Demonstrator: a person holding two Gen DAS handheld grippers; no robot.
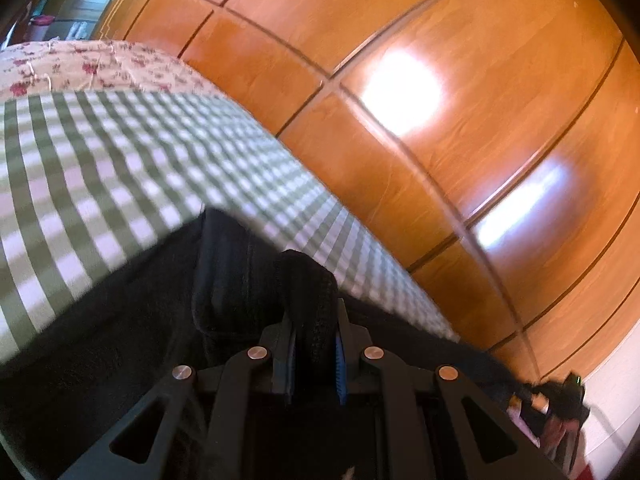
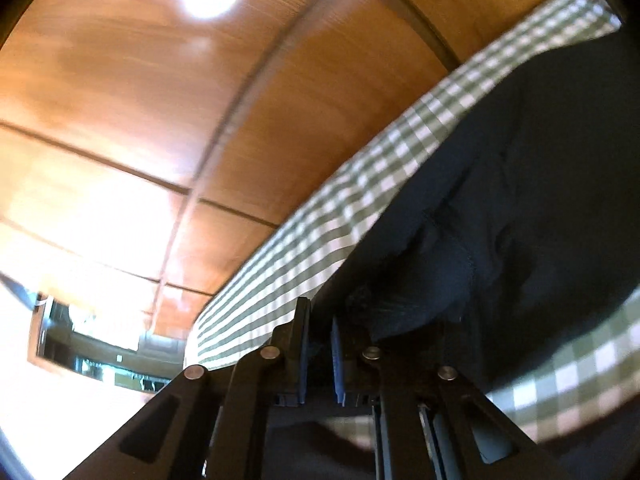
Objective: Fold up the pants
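Note:
Dark pants (image 1: 120,340) lie on a green-and-white checked cloth (image 1: 120,168). My left gripper (image 1: 314,320) is shut on a thick fold of the pants, which sticks up between the blue pads (image 1: 339,360). In the right wrist view the pants (image 2: 540,200) spread to the right over the same checked cloth (image 2: 320,248). My right gripper (image 2: 320,332) is shut, its pads close together on the dark edge of the pants, with a bunch of fabric (image 2: 372,300) just beside the right finger. How much cloth is caught there is hard to see.
A glossy wooden wardrobe (image 1: 440,100) stands right behind the cloth's far edge. A floral bedcover (image 1: 80,68) lies beyond the checked cloth at the left. In the left wrist view a stretched strip of pants runs to a dark blurred object (image 1: 560,396) at lower right.

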